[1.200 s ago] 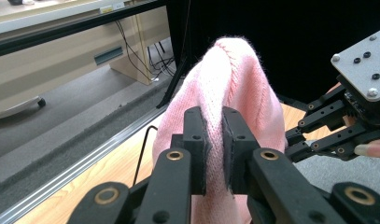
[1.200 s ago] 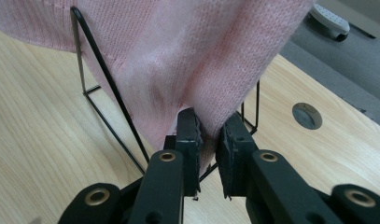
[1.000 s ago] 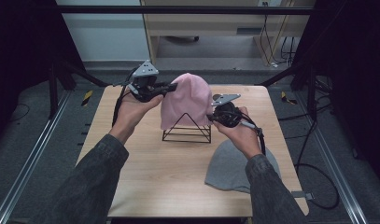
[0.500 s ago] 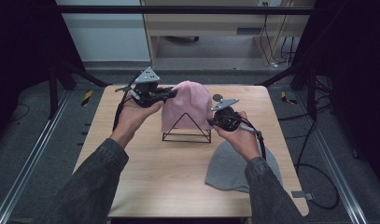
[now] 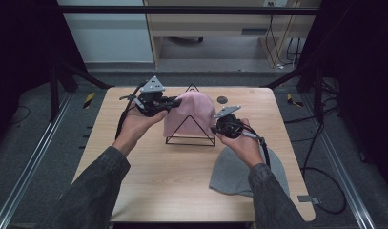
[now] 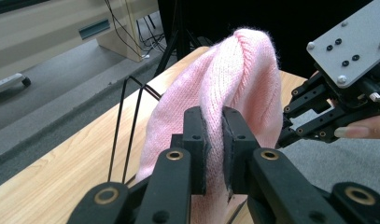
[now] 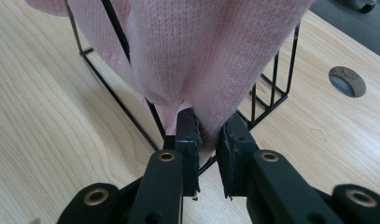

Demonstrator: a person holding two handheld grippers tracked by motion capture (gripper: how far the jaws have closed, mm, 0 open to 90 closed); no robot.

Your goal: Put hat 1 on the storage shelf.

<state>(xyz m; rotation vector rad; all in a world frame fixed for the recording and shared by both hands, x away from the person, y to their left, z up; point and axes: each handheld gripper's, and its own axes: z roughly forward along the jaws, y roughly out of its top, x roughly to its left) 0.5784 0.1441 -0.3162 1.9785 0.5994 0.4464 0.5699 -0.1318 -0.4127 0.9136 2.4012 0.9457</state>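
Observation:
A pink knit hat (image 5: 191, 112) hangs over a black wire triangular stand (image 5: 190, 139) at the middle of the wooden table (image 5: 148, 167). My left gripper (image 5: 173, 102) is shut on the hat's left edge, and the knit fabric (image 6: 234, 88) is pinched between its black jaws (image 6: 213, 149). On the right, my right gripper (image 5: 214, 129) is shut on the hat's lower right hem (image 7: 201, 93), low by the stand's wires (image 7: 271, 88). The hat (image 6: 225, 84) is stretched between the two grippers, with the right gripper (image 6: 327, 116) showing beyond it.
A grey knit hat (image 5: 239, 171) lies flat on the table's near right, partly under the person's right forearm. A round cable hole (image 5: 222, 99) sits in the tabletop behind the stand. Metal rails and cables run along the floor on both sides.
Both grippers have drifted slightly toward the person with the pink hat held between them; the left one has come a little lower and rightward over the hat's edge.

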